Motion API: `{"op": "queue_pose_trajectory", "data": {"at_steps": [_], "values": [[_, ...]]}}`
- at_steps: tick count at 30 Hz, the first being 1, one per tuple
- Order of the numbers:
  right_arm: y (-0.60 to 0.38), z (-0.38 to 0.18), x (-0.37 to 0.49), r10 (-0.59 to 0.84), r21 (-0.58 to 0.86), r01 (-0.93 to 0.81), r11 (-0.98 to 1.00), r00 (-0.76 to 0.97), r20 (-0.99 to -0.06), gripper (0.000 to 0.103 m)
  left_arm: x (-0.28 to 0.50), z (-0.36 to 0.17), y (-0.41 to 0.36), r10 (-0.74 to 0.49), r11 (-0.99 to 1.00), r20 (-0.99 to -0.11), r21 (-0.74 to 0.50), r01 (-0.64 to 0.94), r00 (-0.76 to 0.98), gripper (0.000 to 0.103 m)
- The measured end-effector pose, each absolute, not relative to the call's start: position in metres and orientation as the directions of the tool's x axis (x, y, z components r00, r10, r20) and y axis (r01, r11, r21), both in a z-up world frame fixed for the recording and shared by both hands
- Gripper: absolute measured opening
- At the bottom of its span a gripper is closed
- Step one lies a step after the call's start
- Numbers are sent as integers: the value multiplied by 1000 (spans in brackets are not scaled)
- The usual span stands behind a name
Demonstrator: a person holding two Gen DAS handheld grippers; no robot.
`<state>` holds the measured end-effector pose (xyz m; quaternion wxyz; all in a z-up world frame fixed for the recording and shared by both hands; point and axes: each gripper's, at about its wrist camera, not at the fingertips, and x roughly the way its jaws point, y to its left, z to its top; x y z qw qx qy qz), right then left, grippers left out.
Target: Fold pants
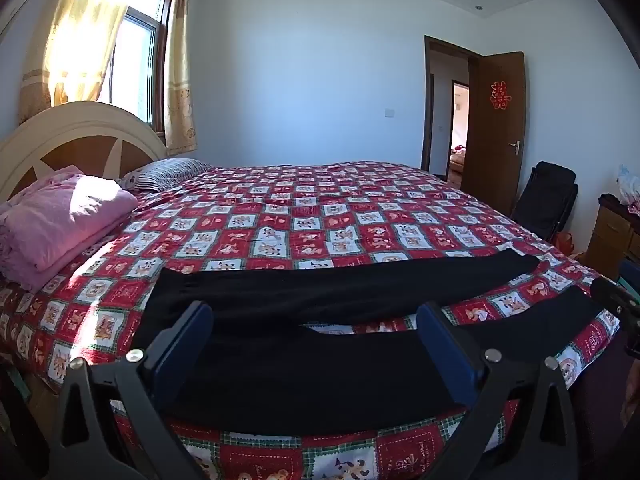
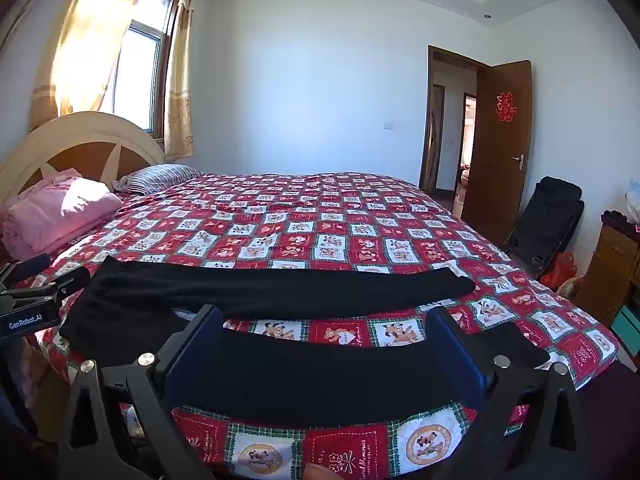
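Black soft-knit pants (image 1: 320, 320) lay limp on the red patchwork bed (image 1: 280, 216), both my jaws wide open, empty, poised to pinch waistband and cuff.

Two fisheye views, set low at the near edge of the bed (image 1: 280, 216), looking forward and slightly down across it toward the far wall. Left wrist view framed by its own left gripper (image 1: 316, 316), close over the pants (image 1: 304, 376) near the waist end. Right wrist view likewise behind the right gripper (image 2: 324, 324), further right. Shared: bed, pants, headboard (image 2: 80, 140), window (image 1: 136, 60), door (image 2: 504, 140).
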<state>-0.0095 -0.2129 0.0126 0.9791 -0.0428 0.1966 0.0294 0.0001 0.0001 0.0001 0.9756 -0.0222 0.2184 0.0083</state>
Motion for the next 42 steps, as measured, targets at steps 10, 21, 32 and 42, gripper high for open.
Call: {"op": "queue_pose_trajectory", "data": {"at_steps": [10,21,32,42], "values": [[-213,8,-7,38,-80,-75,994,920,-390,102,-6,-3,5,16,999,-419,-27,-31,908,103],[-212,7,-6,33,-82,-71,994,918,-394,102,-2,1,1,25,999,-424,-28,-41,905,103],[-212,6,-6,33,-86,-73,994,918,-396,102,1,2,3,28,999,-424,-25,-42,905,103],[-212,5,-6,32,-88,-73,993,918,-396,102,1,1,2,29,999,-422,-24,-43,906,103]]}}
